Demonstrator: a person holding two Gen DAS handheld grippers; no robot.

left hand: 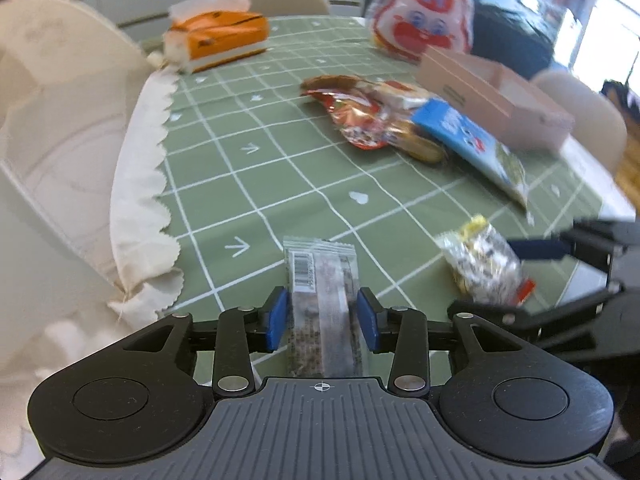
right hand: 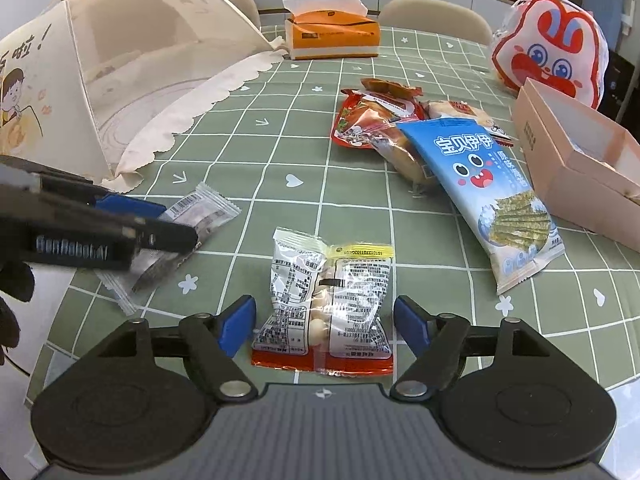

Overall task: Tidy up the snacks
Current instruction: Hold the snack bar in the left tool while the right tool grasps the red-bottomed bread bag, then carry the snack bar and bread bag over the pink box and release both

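A slim clear-wrapped snack bar (left hand: 320,280) lies flat on the green checked tablecloth (left hand: 248,184). My left gripper (left hand: 322,308) straddles it, blue pads close beside its long edges without visibly pressing. The right wrist view shows the same bar (right hand: 202,212) under the left gripper (right hand: 168,222). A white printed packet with a red bottom seam (right hand: 324,292) lies between the pads of my right gripper (right hand: 325,316), which stands open with a gap on each side. The left wrist view shows that packet (left hand: 480,264) and the right gripper (left hand: 504,280) around it.
A pile of snacks with a red packet (right hand: 360,120) and a blue seaweed bag (right hand: 480,184) lies mid-table. An open pink box (right hand: 580,168) stands right, a rabbit-face bag (right hand: 552,48) behind it. An orange tissue box (right hand: 332,34) sits far back, a mesh food cover (right hand: 120,60) left.
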